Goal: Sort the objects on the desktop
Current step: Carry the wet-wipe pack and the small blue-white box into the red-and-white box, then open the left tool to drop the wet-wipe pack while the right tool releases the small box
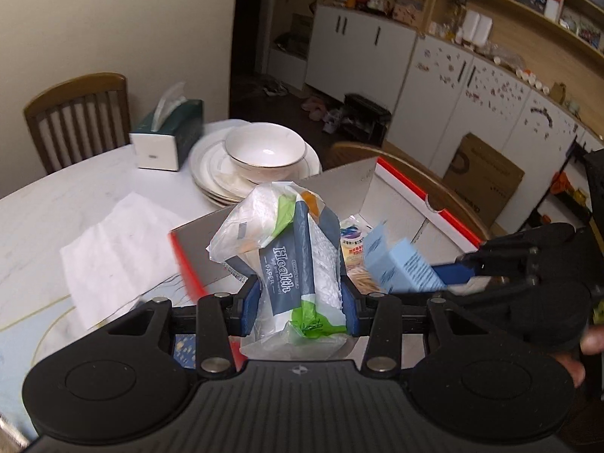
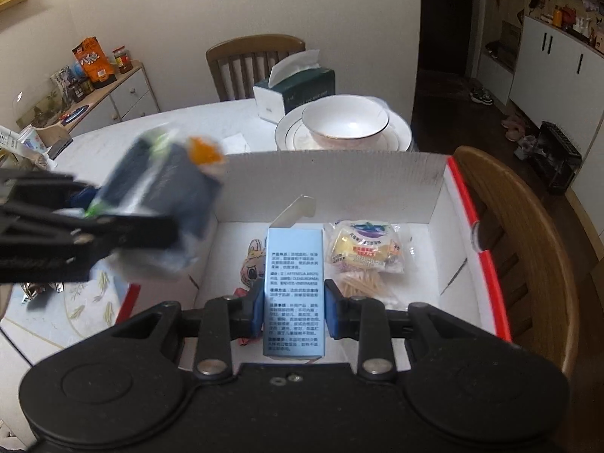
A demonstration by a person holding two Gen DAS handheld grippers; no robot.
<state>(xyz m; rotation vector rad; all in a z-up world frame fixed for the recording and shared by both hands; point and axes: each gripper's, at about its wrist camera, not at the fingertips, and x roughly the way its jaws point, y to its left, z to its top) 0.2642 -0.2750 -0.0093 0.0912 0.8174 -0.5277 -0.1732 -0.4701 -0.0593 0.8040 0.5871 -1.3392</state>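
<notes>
Left wrist view: the left gripper (image 1: 300, 307) jaws pinch a soft, crinkly plastic tissue pack (image 1: 287, 260) at mid-body, light but slippery. The right gripper (image 2: 294, 311) jaws clamp a stiff pale-blue carton (image 2: 295, 283) above the white cardboard box (image 2: 339, 181).

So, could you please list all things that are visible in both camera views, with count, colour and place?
tissue pack: one, clear wrap with grey-blue and green print, held in left gripper
carton: one, light blue, held in right gripper above the box
cardboard box: one, white with red edge, open on the table
snack packet: one, yellow and purple, inside the box
tissue box: one, dark green and white, on table beside plates
bowl: one, white, on stacked plates
plates: a stack, white, on the table
chairs: two, brown wood, around the table
left gripper: black, blue pads
right gripper: black, blue pads
</notes>
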